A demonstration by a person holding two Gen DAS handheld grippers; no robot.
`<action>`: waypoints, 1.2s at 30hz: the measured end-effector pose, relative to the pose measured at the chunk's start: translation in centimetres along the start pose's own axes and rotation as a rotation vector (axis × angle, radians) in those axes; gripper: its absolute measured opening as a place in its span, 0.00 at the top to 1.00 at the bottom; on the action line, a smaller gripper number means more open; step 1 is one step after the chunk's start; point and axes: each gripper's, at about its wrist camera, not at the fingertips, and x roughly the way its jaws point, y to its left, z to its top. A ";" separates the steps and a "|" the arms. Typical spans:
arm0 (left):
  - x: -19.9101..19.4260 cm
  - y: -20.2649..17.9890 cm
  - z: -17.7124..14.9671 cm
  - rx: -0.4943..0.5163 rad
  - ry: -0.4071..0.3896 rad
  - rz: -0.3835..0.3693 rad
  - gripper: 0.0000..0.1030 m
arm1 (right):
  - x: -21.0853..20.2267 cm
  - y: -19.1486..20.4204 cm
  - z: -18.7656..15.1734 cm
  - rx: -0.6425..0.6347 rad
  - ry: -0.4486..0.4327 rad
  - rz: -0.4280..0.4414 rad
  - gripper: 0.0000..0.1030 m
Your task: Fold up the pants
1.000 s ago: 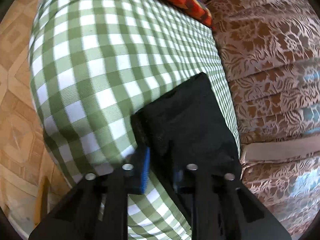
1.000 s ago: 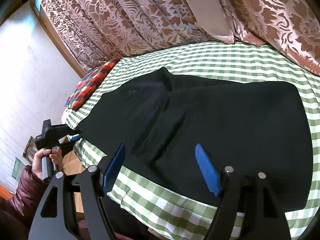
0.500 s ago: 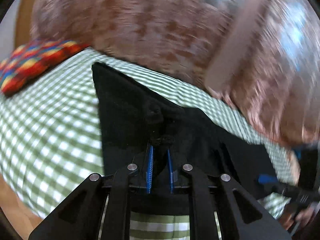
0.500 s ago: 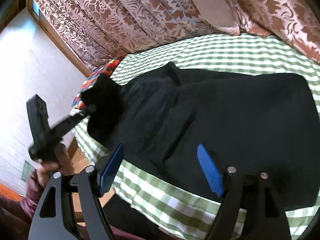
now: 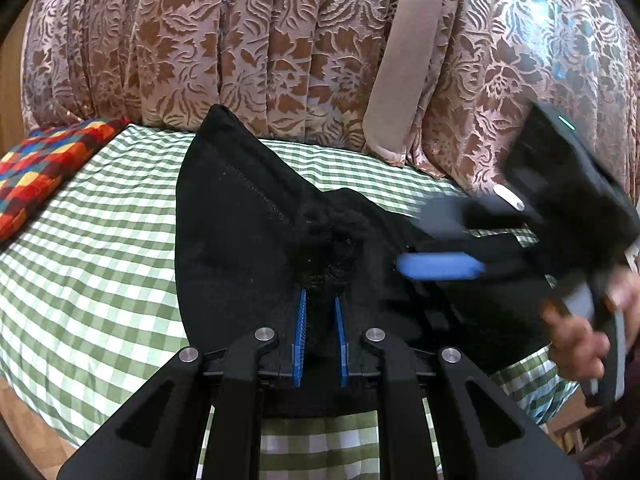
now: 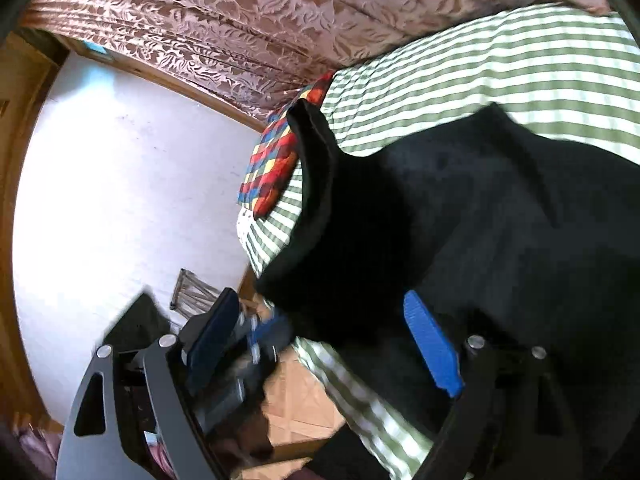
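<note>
Black pants [image 5: 240,240] lie on a green-checked bed [image 5: 100,260]. My left gripper [image 5: 320,304] is shut on a bunched edge of the pants and holds that end lifted, so the cloth stands up in a peak [image 6: 316,152]. My right gripper [image 6: 320,340] is open, its blue pads wide apart, at the pants' near edge over the bed's side. The right gripper also shows, blurred, at the right of the left wrist view [image 5: 440,248]. The left gripper [image 6: 260,332] appears blurred at lower left of the right wrist view.
A colourful patchwork cushion [image 5: 44,164] lies at the bed's left end. Brown floral curtains [image 5: 240,40] hang behind the bed. A white wall [image 6: 120,180] and wooden floor [image 6: 296,396] lie beside the bed.
My left gripper closed on the pants' end and lifted it up and over toward the right. My right gripper swung left and down toward the near edge, staying open.
</note>
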 end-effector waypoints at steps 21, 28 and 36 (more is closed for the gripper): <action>0.4 -1.7 -0.3 0.087 0.024 0.026 0.89 | 6.7 0.3 3.4 -0.082 0.092 -0.120 0.85; 0.3 -1.8 -0.3 0.084 0.026 0.025 0.86 | 6.5 0.2 3.6 -0.071 0.079 -0.120 0.85; -0.2 -2.6 -0.5 0.104 0.027 -0.006 0.69 | 5.0 -1.2 3.6 -0.027 0.043 -0.127 0.85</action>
